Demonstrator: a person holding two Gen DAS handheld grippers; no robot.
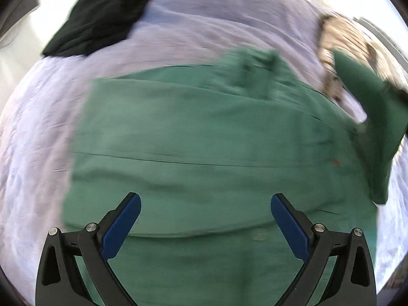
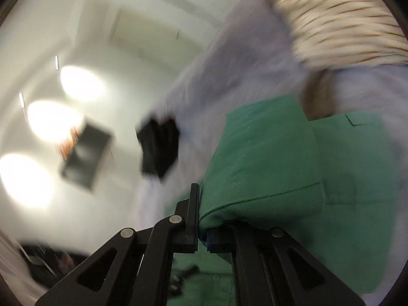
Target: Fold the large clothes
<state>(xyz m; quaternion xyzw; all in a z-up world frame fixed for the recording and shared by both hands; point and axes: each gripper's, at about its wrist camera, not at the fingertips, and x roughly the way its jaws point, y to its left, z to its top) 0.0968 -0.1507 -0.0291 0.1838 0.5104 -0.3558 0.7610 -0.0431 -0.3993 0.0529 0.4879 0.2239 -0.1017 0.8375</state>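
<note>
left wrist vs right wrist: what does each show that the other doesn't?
Left wrist only: the left tongs, open and empty above the large green cotton shirt, whose spread body it shows.

Right wrist only: the right tongs shut on a lifted green sleeve, bright ceiling lights, a dark box.

Both: the shirt, the lilac bedsheet, a folded black garment, a striped beige cloth.

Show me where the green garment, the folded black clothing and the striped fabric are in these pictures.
green garment (image 1: 204, 137): left wrist view, on its flat middle panel.
folded black clothing (image 1: 99, 23): left wrist view, on the centre of the pile.
striped fabric (image 2: 339, 17): right wrist view, on its striped top surface.
</note>
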